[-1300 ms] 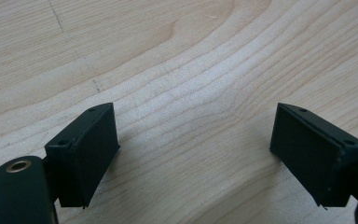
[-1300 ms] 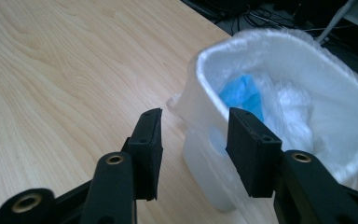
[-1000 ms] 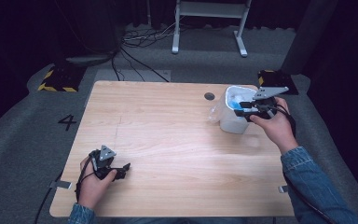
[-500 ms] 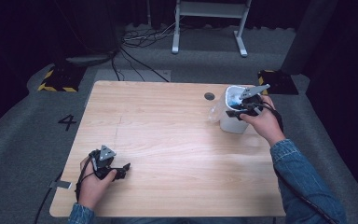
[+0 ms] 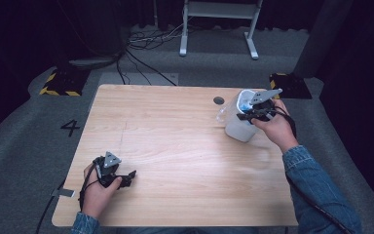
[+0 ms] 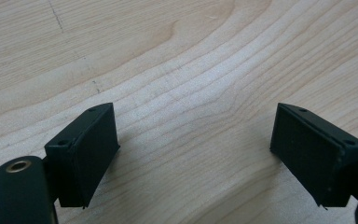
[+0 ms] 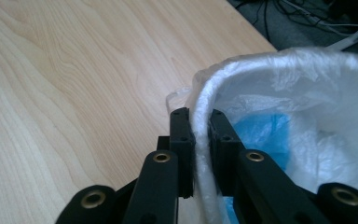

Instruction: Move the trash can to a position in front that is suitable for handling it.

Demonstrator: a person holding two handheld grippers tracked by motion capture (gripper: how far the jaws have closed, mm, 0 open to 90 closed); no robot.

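A small white bin [image 5: 238, 124] lined with a white plastic bag [image 7: 307, 88] stands at the table's far right. Something blue [image 7: 261, 133] lies inside the bag. My right gripper [image 5: 247, 116] is shut on the bin's rim [image 7: 200, 135], one jaw outside and one inside, pinching rim and bag together. My left gripper [image 5: 129, 176] rests low on the table near the front left edge. In the left gripper view its two black pads [image 6: 86, 149] stand wide apart over bare wood, with nothing between them.
The wooden table [image 5: 175, 146] has a round cable hole [image 5: 218, 100] near its far edge, just left of the bin. Beyond the table lie grey carpet, cables [image 5: 146, 41], a white stand's legs [image 5: 219, 29] and yellow-black striped floor blocks [image 5: 58, 83].
My right gripper has slid the bin a short way left and toward the person across the table. The left gripper has stayed in place.
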